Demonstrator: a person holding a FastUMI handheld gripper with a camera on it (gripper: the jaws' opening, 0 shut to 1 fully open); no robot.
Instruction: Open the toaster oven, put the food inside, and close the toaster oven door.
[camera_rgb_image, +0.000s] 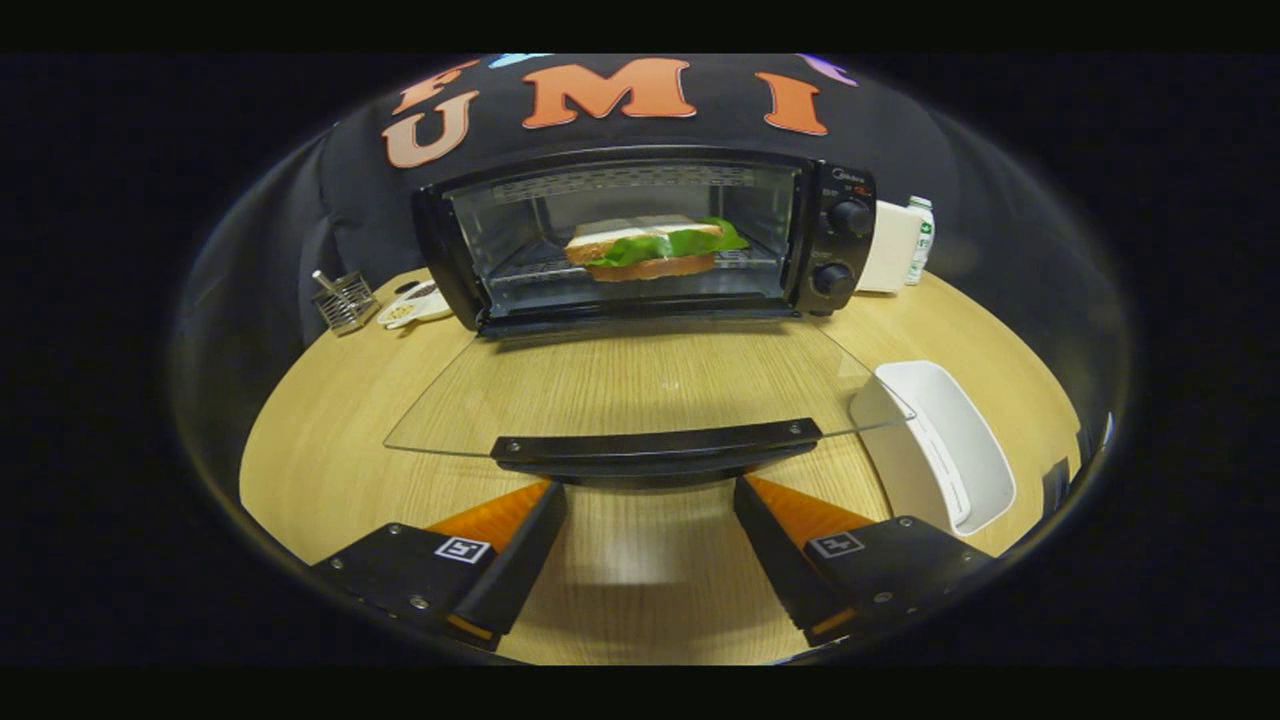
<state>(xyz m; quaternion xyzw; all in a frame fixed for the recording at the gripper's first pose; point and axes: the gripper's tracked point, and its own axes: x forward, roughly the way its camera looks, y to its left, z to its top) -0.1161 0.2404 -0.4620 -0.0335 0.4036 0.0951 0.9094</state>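
Observation:
The black toaster oven (840, 245) stands at the back of the wooden table with its glass door (620, 385) folded down flat toward me. A sandwich (650, 250) with green lettuce lies on the rack inside. The door's black handle (655, 447) sits just ahead of my fingertips. My gripper (650, 490) is open, its two fingers spread wide below the handle, with nothing between them but bare table.
A white rectangular tray (950, 450) lies right of the door, close to my right finger. A wire holder (343, 300) and a small dish (415, 305) sit left of the oven. A white box (888, 250) and a bottle (920, 238) stand to its right.

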